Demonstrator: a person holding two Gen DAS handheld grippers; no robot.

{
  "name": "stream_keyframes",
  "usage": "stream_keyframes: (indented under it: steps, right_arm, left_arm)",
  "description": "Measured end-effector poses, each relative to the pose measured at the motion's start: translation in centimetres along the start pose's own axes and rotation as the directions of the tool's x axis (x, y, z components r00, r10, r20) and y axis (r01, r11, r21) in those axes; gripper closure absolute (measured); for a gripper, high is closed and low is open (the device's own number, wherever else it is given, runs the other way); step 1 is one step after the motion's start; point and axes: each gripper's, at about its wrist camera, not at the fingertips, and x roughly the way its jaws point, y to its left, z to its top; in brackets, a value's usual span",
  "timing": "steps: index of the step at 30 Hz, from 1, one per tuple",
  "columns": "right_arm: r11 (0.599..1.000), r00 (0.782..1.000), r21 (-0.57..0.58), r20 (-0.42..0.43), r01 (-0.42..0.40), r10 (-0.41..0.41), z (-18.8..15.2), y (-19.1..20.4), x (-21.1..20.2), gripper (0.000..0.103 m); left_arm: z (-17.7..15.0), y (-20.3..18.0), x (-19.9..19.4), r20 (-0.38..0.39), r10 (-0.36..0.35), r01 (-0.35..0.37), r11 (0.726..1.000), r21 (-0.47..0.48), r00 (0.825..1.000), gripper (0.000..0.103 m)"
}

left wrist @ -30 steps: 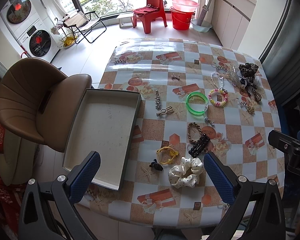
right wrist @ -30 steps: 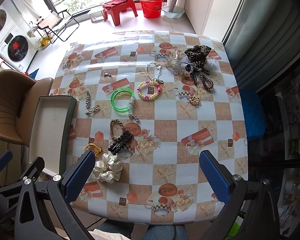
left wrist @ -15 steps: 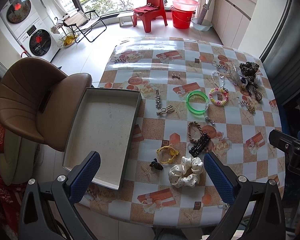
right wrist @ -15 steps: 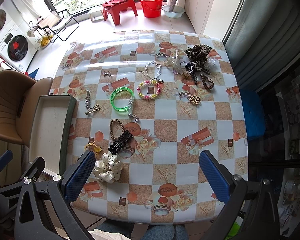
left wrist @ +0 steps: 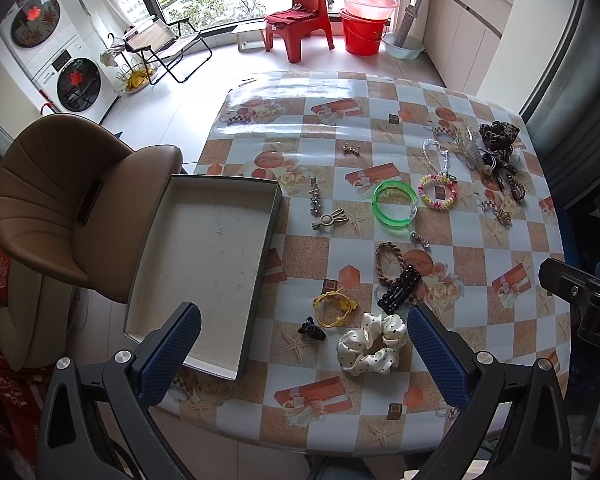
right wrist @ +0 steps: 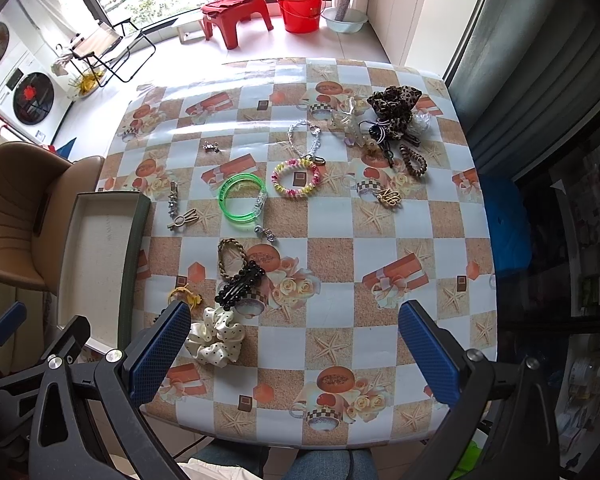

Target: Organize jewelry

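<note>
Across the middle of both views lies your table (left wrist: 480, 248), under a glossy checked cloth printed with starfish, roses and gift boxes. Beyond it, at the top of the frame, you have a white tiled floor, a red chair (left wrist: 300, 20), a red bucket (left wrist: 362, 36) and a folding chair (left wrist: 160, 46); two washers (left wrist: 74, 80) stand stacked at upper left, and a brown armchair (left wrist: 60, 208) sits at the left edge.

Your box (left wrist: 204, 260) lies open and bare at the table's left edge. The jewelry is all on the cloth: a green bangle (left wrist: 394, 203) and a bead bracelet (left wrist: 437, 192) mid-table, a white scrunchie (left wrist: 370, 342), a yellow tie (left wrist: 332, 308) and a black clip (left wrist: 399, 288) low in the frame, a leopard scrunchie (right wrist: 394, 106) in a tangled heap at upper right.

That heap is too knotted to tell piece from piece. In the right view the box is cut off at the left and the yellow tie is half hidden behind a finger.

Your left gripper (left wrist: 304, 354) hangs over the near edge, jaws spread wide, touching nothing. Your right gripper (right wrist: 294, 354) is likewise wide apart and empty
</note>
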Motion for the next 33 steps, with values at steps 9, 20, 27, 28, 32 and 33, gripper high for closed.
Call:
stream_keyframes:
  steps: [9, 20, 27, 28, 32, 33]
  right_arm:
    - [1.000, 1.000, 0.001, -0.004, 0.000, 0.000, 0.1, 0.0, 0.2, 0.000]
    - [1.000, 0.999, 0.023, -0.029, -0.021, 0.021, -0.6, -0.6, 0.8, 0.000]
    - [0.997, 0.996, 0.060, -0.074, -0.051, 0.056, 0.6, -1.6, 3.2, 0.000]
    - [0.997, 0.995, 0.063, -0.079, -0.052, 0.057, 0.5, -1.8, 3.5, 0.000]
    - [0.995, 0.993, 0.082, -0.106, -0.049, 0.057, 1.8, -2.9, 5.9, 0.000]
    - [0.995, 0.992, 0.085, -0.111, -0.047, 0.056, 1.9, -3.1, 6.4, 0.000]
  left_arm:
    - [0.0, 0.0, 0.0, -0.001, -0.007, 0.007, 1.000, -0.002, 1.000, 0.000]
    - [-1.7, 0.1, 1.6, -0.117, -0.204, 0.196, 0.977, -0.078, 0.972, 0.000]
    - [-0.6, -0.5, 5.2, -0.132, -0.086, 0.082, 0.996, -0.038, 0.987, 0.000]
    - [-0.4, -0.5, 5.7, -0.122, -0.092, 0.088, 0.995, -0.038, 0.988, 0.000]
    - [1.1, -1.6, 8.5, 0.006, -0.179, 0.179, 0.983, -0.043, 0.984, 0.000]
    - [1.5, -2.0, 9.2, 0.025, -0.196, 0.197, 0.980, -0.043, 0.980, 0.000]
